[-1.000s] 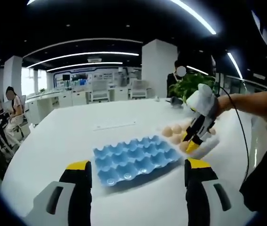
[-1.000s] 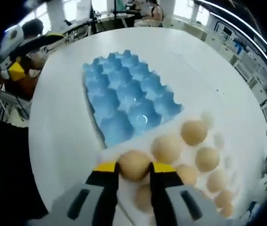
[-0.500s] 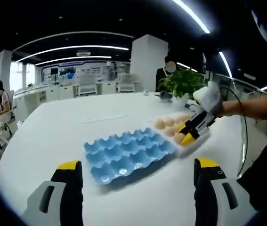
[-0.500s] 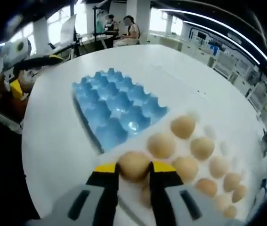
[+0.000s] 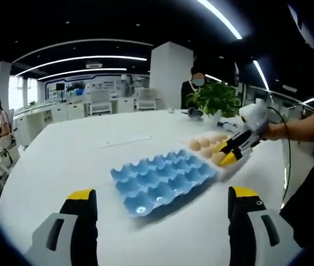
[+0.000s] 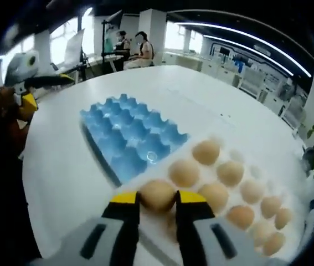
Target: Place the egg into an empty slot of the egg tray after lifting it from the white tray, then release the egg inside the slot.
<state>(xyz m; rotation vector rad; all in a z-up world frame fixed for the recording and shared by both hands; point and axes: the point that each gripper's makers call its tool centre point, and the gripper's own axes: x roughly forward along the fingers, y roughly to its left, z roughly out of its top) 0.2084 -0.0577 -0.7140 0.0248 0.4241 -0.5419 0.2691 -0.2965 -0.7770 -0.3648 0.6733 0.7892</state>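
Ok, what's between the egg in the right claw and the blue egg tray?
In the right gripper view, only the white tray's near rim separates the held egg from the blue egg tray, whose slots all look empty.

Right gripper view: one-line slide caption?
Right gripper shut on an egg above the white tray, beside the blue egg tray.

— What carries everything here?

— A big white table (image 5: 79, 160) with a rounded edge.

— And what lies directly on it?

— A blue egg tray (image 5: 165, 178) lies near the middle; its slots look empty. Just beside it, on the right in the left gripper view, lies a white tray (image 6: 240, 160) that holds brown eggs (image 6: 230, 172). The two trays touch or almost touch. Farther away a thin flat strip (image 5: 124, 142) lies on the table; I cannot tell what it is.
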